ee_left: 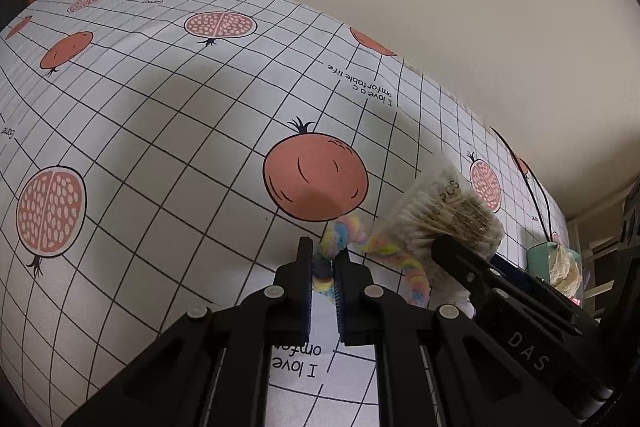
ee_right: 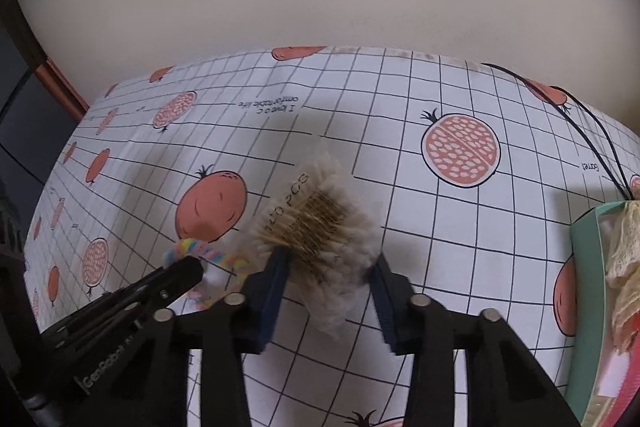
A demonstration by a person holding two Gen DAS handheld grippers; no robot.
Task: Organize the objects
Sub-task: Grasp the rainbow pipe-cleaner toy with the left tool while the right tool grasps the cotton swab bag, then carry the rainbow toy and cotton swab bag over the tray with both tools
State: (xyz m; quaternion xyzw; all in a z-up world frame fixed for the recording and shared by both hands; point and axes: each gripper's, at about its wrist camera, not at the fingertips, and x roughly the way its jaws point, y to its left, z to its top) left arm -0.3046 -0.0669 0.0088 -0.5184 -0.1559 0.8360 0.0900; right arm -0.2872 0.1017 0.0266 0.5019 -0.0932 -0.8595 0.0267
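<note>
My left gripper [ee_left: 323, 267] is shut on a rainbow twisted rope [ee_left: 394, 257], pinching its near end just above the tablecloth. The rope also shows in the right wrist view [ee_right: 218, 255], where the left gripper [ee_right: 188, 269] comes in from the left. My right gripper [ee_right: 330, 267] is shut on a clear bag of cotton swabs [ee_right: 320, 227] printed "PCS", one finger on each side. In the left wrist view the bag [ee_left: 444, 215] sits right of the rope, with the right gripper's finger [ee_left: 472, 267] against it.
The table wears a white grid cloth with pomegranate prints [ee_right: 460, 155]. A teal box [ee_right: 586, 291] holding lace and ribbon stands at the right; it also shows in the left wrist view [ee_left: 540, 259]. A black cable [ee_right: 576, 115] runs along the far right edge. A beige wall is behind.
</note>
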